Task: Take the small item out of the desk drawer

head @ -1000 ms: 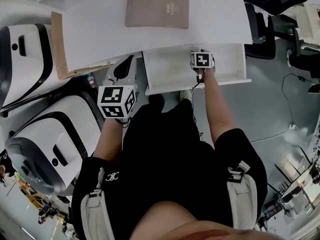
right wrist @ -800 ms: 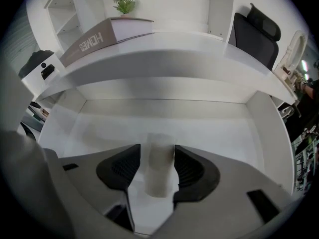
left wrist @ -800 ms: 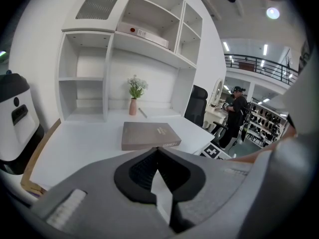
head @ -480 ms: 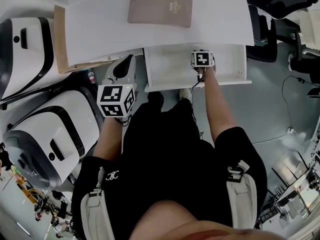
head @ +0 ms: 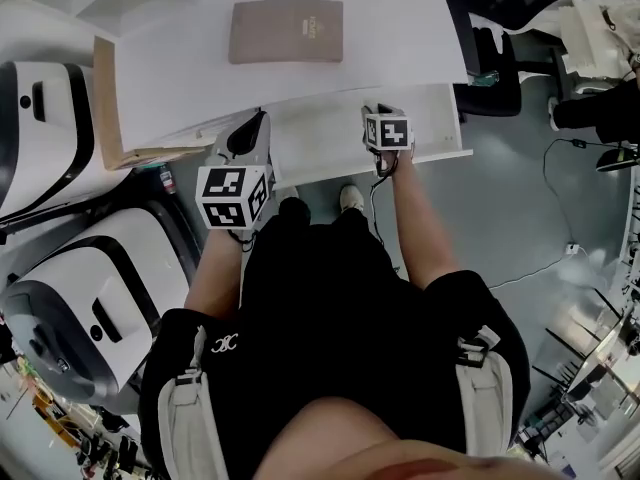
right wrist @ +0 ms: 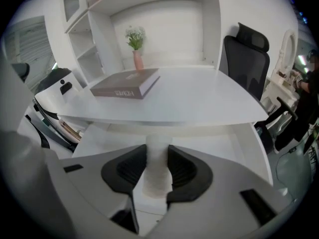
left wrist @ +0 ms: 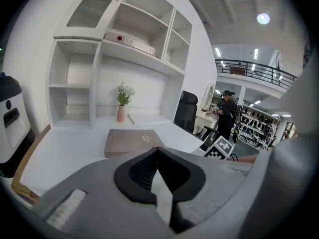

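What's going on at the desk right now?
A person stands at the white desk with a tool in each hand. The right tool is over the open drawer; its jaws have just been closing and clamp a small white item. The left tool is shut and empty, beside the drawer's left end. A brown book lies on the desk, untouched.

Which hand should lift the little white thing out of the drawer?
Right. The right gripper has jaws that have just closed on the small white item over the open drawer. The left gripper is shut and empty, left of the drawer.
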`<state>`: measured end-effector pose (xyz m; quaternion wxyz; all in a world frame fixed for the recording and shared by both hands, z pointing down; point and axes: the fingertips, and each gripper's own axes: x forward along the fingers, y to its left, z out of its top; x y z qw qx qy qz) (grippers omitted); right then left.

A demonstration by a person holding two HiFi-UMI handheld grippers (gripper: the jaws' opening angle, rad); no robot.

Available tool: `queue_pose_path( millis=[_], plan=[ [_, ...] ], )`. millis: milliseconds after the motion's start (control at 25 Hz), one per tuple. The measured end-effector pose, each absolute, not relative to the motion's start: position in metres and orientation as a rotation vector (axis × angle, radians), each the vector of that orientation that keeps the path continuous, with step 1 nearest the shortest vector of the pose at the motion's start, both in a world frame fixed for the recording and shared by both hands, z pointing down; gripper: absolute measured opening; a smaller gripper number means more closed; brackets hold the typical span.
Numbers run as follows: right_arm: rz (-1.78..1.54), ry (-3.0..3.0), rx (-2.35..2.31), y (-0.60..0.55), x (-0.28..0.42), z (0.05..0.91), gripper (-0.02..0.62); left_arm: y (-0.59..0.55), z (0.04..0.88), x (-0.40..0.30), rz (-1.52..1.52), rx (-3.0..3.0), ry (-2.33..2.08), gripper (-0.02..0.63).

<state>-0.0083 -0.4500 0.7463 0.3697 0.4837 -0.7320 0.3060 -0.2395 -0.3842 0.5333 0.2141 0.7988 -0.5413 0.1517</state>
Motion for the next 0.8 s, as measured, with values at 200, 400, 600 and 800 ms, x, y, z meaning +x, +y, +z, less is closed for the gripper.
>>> queue_pose_path(
  millis=[200,400,600,800],
  plan=[
    [0.669,-2.001,1.291,-0.435,0.0,0.687,0.129,-0.377,0.518,-0.213,0.407,2.252,-1.481,0.014],
    [0.547,-2.195,1.438,-0.442,0.013,0.597,0.126,-0.384,0.493,-0.183,0.372,2.341,-1.465,0.014],
    [0.37,-2.385,1.58,-0.436,0.029,0.506,0.124,-0.385,0.47,-0.16,0.334,2.396,-1.482,0.014],
    [0.143,-2.485,1.771,-0.423,0.057,0.423,0.118,-0.385,0.441,-0.138,0.296,2.459,-1.512,0.014]
  ],
)
